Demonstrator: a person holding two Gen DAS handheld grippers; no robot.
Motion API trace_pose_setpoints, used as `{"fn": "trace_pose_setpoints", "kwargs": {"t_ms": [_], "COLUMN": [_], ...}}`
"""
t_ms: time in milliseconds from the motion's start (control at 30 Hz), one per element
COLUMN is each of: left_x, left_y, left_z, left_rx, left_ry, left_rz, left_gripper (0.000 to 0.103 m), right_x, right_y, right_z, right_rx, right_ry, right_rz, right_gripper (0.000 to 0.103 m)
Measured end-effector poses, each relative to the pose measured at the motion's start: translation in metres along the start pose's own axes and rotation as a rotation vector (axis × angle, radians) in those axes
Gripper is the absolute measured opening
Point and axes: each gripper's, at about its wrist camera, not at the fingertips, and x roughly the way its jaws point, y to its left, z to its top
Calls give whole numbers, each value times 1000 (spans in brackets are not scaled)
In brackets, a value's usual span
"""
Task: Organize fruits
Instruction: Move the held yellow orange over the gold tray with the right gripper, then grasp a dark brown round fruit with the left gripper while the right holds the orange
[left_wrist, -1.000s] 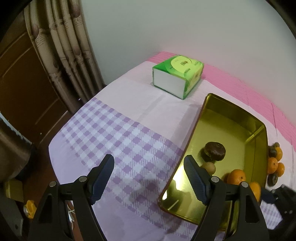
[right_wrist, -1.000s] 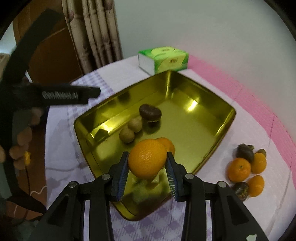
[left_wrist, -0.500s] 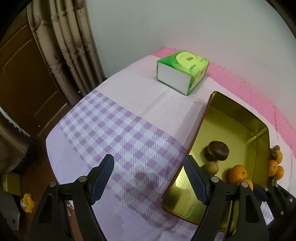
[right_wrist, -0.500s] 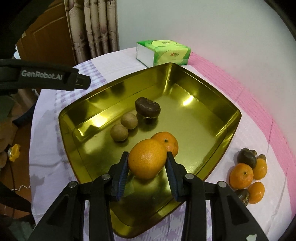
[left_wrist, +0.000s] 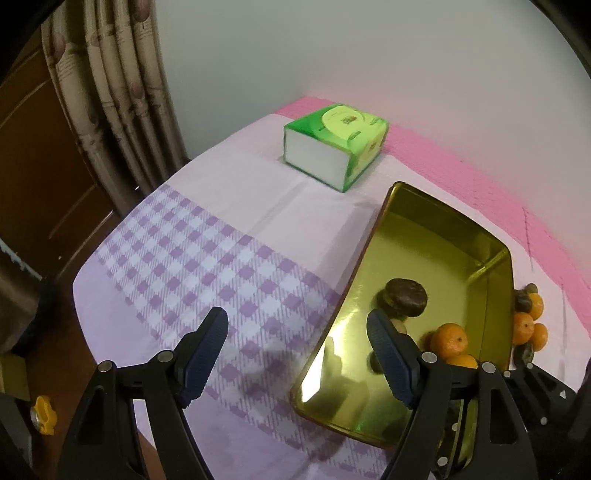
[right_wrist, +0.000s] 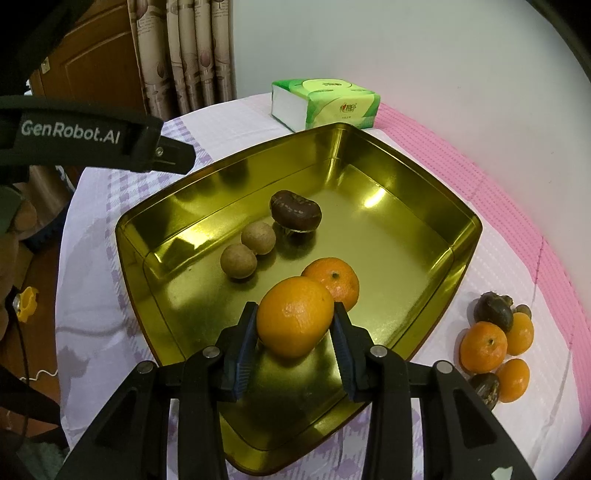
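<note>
Right tongs (right_wrist: 295, 328) clamped on orange (right_wrist: 294, 315), held over near part of gold tray (right_wrist: 461, 254). Just beyond tongs, second orange (right_wrist: 334, 280) on tray floor; farther ahead-left two brown round fruits (right_wrist: 248, 249), then dark fruit (right_wrist: 295, 215). Right of tongs, outside tray on desk (right_wrist: 491, 254): cluster of oranges and dark fruits (right_wrist: 495, 343). Far ahead: green tissue pack (right_wrist: 325, 101). Left tongs (left_wrist: 295, 354) apart, empty, above checked cloth (left_wrist: 207, 266), tray edge just by their right finger.

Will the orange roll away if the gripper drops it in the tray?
Probably a little: the orange is round and the gold tray looks smooth. The tray's raised walls should stop it. Its firm peel likely won't bruise.
</note>
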Motion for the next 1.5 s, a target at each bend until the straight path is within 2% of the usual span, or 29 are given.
{"fn": "trace_pose_setpoints", "kwargs": {"t_ms": [367,600,667,833,1100,1233,1500], "left_x": [-1,0,0,-1,-5,-9,-11], "left_y": [-1,-1,-1,-2,-16,-24,-33], "left_z": [-1,-1,-2,-2,-4,-6,-8], "left_rx": [1,1,0,7,76,115,156], "left_ry": [10,10,8,5,-25,-55,-78], "left_rz": [0,2,3,4,-6,-22,-54], "left_gripper": [78,78,78,78,78,78,78], "right_x": [-2,-24,-34,-56,-58,-49,-23], "right_y": [1,-13,-23,-64,-145,-168,-189], "right_z": [-1,-2,-3,-11,-47,-61,-72], "right_rx": [14,77,105,188,365,422,500], "right_ry": [-4,-61,-89,-126,-79,-57,-22], "right_rz": [8,26,22,-49,-193,-211,-178], "right_gripper": [37,38,38,39,39,39,38]}}
